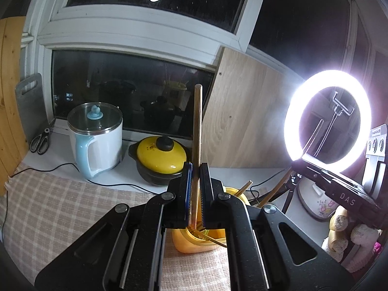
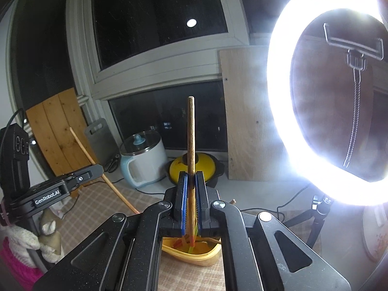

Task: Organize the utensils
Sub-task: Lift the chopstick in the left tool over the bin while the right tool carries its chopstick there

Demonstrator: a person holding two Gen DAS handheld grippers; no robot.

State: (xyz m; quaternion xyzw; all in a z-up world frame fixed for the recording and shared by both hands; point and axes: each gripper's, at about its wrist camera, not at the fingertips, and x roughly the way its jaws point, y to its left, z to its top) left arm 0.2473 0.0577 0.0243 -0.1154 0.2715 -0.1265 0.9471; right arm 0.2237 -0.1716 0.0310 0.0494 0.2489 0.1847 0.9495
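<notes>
Lit ring light, white kettle, yellow-lidded pot, scissors

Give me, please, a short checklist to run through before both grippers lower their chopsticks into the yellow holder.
1. Left gripper shut on its chopstick: ok.
2. Right gripper shut on its chopstick: ok.
3. Both sticks near upright: ok.
4. Yellow holder below the left gripper's jaws: ok; also below the right.
5. Room among the sticks already in the holder: cannot tell.
6. Clearance from the ring light close on the right: cannot tell.
</notes>
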